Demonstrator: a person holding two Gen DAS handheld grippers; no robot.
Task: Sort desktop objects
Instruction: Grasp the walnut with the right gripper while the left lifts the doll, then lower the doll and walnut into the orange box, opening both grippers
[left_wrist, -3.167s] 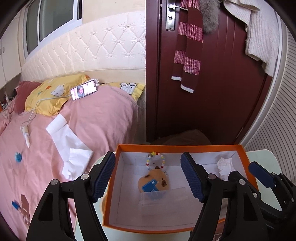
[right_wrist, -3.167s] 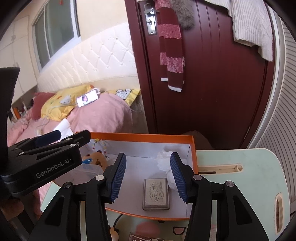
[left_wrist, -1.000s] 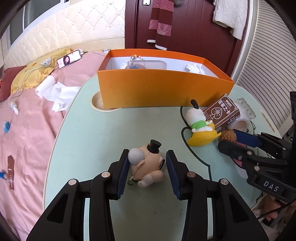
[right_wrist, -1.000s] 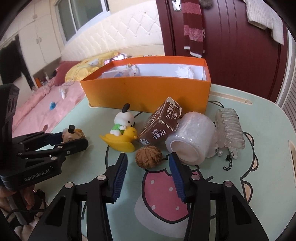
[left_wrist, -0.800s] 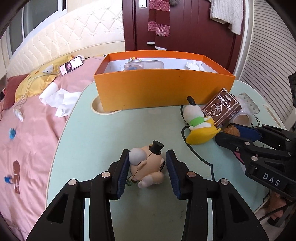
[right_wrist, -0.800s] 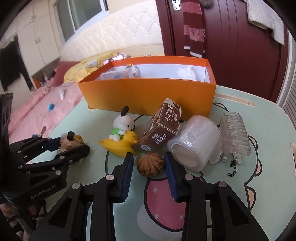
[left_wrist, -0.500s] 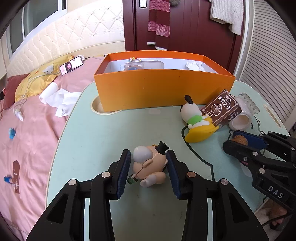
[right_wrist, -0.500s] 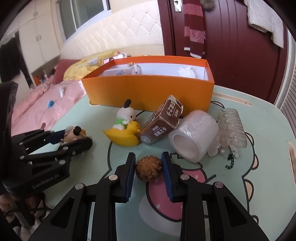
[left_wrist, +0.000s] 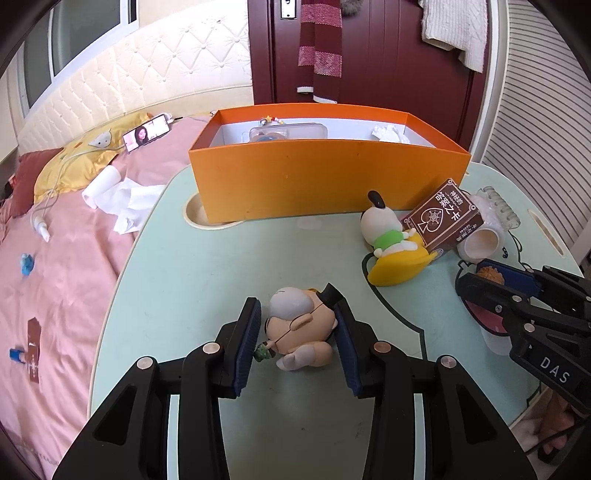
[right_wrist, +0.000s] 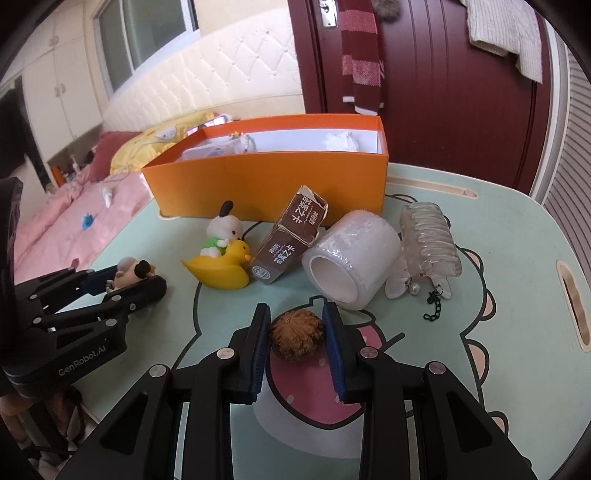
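My left gripper (left_wrist: 297, 308) is shut on a small beige figurine (left_wrist: 299, 328) with a black top hat, low over the mint-green table (left_wrist: 207, 280). From the right wrist view that gripper (right_wrist: 129, 277) sits at the left with the figurine (right_wrist: 127, 271) in it. My right gripper (right_wrist: 295, 314) is shut on a brown walnut (right_wrist: 297, 332), both blue pads against its sides, just in front of a clear tape roll (right_wrist: 351, 254). The orange box (left_wrist: 325, 177) stands at the back of the table.
A white dog on a yellow duck (right_wrist: 221, 266), a brown card box (right_wrist: 291, 236) and a clear hair claw (right_wrist: 428, 236) lie before the orange box. A pink bed (left_wrist: 66, 258) lies left of the table, a dark red door (left_wrist: 388, 55) behind it.
Both grippers came from above the box down to the table. The right jaws narrowed onto the walnut in the last second. The left has kept its hold on the figurine.
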